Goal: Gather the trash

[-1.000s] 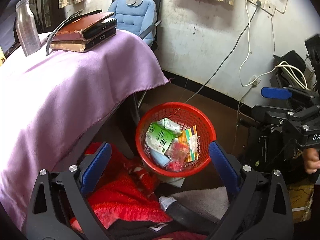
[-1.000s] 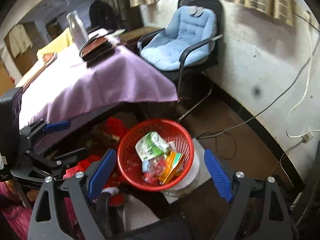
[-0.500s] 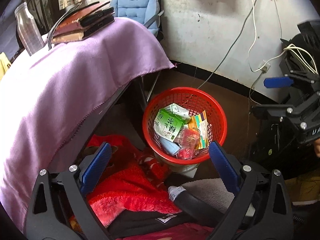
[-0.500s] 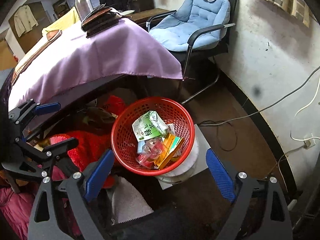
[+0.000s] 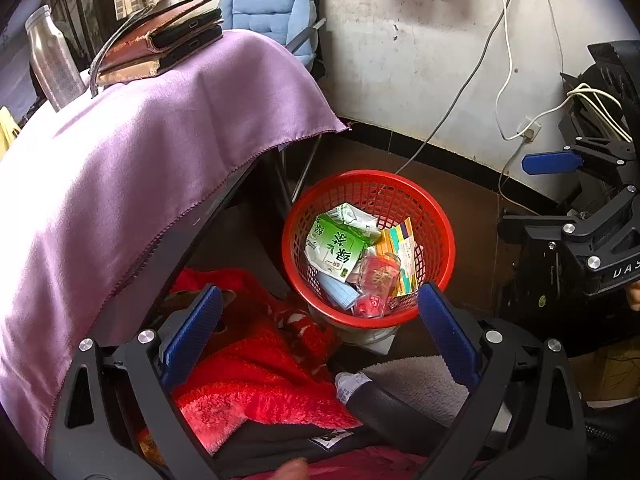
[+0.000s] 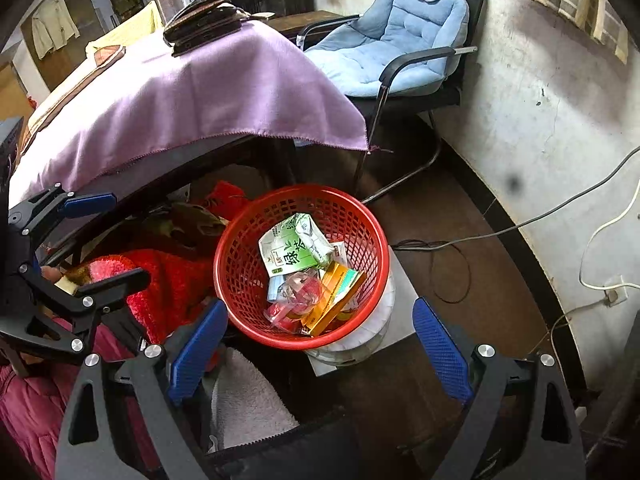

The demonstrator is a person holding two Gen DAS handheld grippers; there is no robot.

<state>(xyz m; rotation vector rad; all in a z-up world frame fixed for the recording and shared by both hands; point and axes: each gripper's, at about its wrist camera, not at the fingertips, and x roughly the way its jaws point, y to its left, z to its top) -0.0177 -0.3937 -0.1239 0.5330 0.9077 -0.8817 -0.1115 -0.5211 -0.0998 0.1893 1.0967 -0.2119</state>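
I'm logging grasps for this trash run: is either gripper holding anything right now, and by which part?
Nothing is held. The left gripper and right gripper are both open and empty above the red basket.

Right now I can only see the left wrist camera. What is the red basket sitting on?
Observer: The red basket sits on a white round tub, and the tub stands on a flat grey block.
Operator: Does the blue cushion go lower down?
Observer: Yes, it runs down over the seat, between black armrests.
Operator: Anything farther back?
Observer: A pale jacket hangs back there.
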